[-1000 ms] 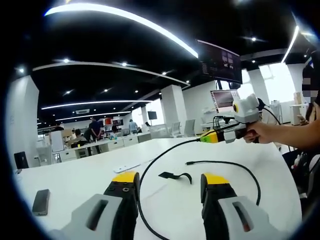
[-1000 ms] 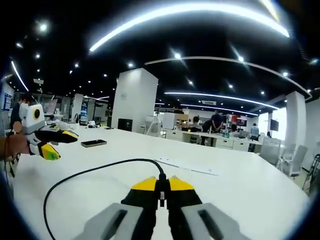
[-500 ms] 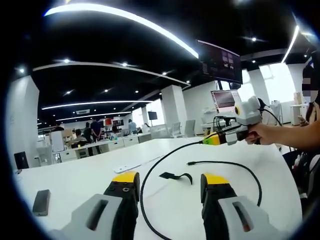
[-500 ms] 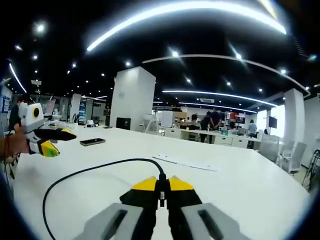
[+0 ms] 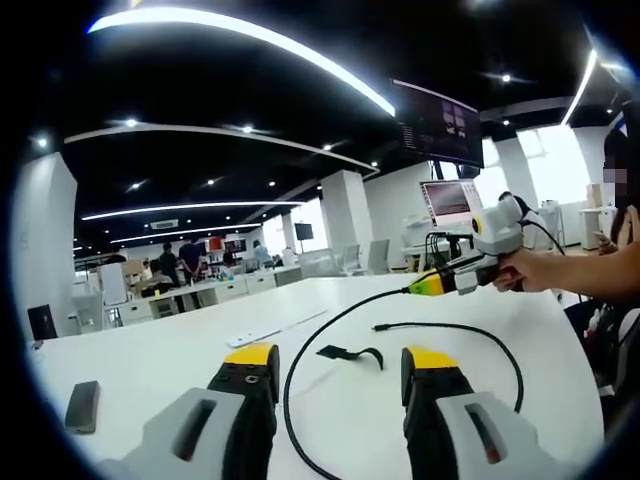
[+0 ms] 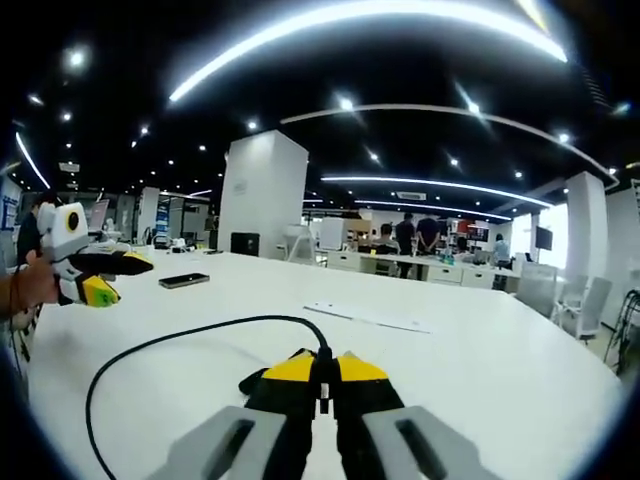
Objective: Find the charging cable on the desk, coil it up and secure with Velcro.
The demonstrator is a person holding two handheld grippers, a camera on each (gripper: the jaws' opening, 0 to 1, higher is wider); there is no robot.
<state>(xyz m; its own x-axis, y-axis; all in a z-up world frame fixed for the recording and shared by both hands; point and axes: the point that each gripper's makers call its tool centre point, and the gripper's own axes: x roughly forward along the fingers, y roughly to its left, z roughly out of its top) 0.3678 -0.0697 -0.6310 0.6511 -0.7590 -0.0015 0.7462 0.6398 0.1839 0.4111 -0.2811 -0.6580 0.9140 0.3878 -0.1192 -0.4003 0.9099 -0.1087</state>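
Overhead, right tongs (image 6: 322, 372) clenched on thin black cable (image 6: 170, 342), left tongs (image 5: 335, 365) released, glossy white desk (image 5: 160, 350), curled Velcro strap (image 5: 352, 351).

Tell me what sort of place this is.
Most likely a big open-plan office or lab: a long white desk, rows of workstations with people standing at them, a monitor and strip ceiling lights.

Ahead of the left hand-held gripper (image 5: 338, 372), the charging cable (image 5: 300, 345) is looping across the counter (image 5: 150, 355); the Velcro strap (image 5: 352, 352) is lying between its jaws, a phone (image 5: 81, 404) sitting far left.
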